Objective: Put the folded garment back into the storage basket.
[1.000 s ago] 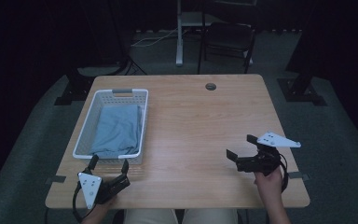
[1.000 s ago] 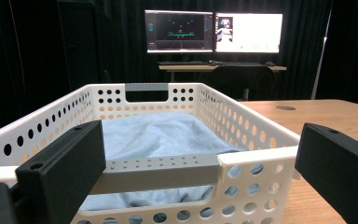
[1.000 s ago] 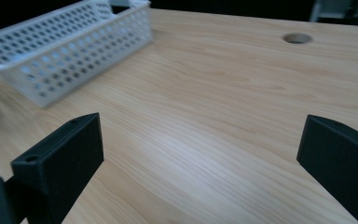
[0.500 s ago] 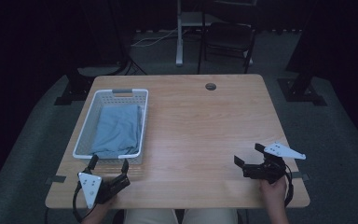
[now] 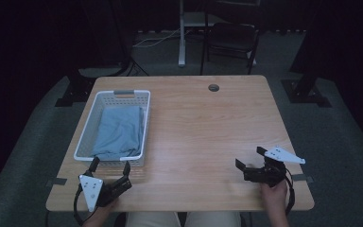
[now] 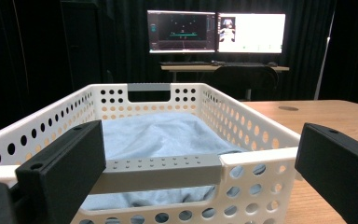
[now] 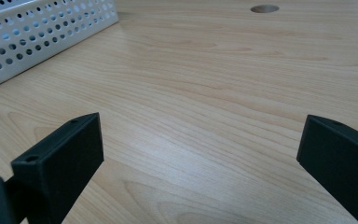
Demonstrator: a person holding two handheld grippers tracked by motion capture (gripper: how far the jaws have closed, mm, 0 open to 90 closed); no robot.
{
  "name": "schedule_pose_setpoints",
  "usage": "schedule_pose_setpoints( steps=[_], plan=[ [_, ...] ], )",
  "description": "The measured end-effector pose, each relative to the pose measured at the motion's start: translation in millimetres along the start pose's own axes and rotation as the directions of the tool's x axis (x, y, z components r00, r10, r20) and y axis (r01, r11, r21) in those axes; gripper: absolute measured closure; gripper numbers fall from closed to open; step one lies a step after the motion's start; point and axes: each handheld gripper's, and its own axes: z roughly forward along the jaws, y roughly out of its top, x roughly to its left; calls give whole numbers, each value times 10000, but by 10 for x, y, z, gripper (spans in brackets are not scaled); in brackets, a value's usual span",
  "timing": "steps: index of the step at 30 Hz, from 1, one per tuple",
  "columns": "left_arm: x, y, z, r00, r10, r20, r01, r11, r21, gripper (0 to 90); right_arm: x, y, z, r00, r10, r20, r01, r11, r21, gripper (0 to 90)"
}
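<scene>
Cloth (image 5: pixel 119 132) lies folded inside the white basket (image 5: pixel 86 133), so the packing looks done. Left gripper (image 5: pixel 110 165) and right gripper (image 5: pixel 250 158) rest spread wide, holding nothing; little seems left.

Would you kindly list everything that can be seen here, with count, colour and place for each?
laundry basket: one, white with grey handles, on the left part of the table.
folded cloth: one, light blue, lying inside the laundry basket.
table: one, light wood, in the middle of the high view.
cable hole: one, dark, near the table's far edge.
chair: one, black, on the floor beyond the table.
monitors: two, lit, on a desk behind the table.
left gripper: one, black, open, at the basket's near end.
right gripper: one, black, open, over the table's near right part, holding nothing.
hand: one, holding the right gripper at the near edge.
</scene>
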Motion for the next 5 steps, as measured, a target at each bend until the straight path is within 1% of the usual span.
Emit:
schedule_pose_setpoints(
  steps=[2, 3, 5],
  plan=[
    [-1, 0, 1, 10000, 0, 3, 0, 10000, 8, 30, 8, -3, -8, 9999, -44, 121, 44, 10000, -55, 3],
    [0, 0, 1, 10000, 0, 2, 0, 10000, 8, 30, 6, -4, -14, 10000, -7, 37, 7, 10000, -99, 3],
    [0, 0, 1, 10000, 1, 2, -1, 10000, 5, 30, 4, -8, -24, 10000, 7, 79, -6, 9999, -173, 3]
  ],
)
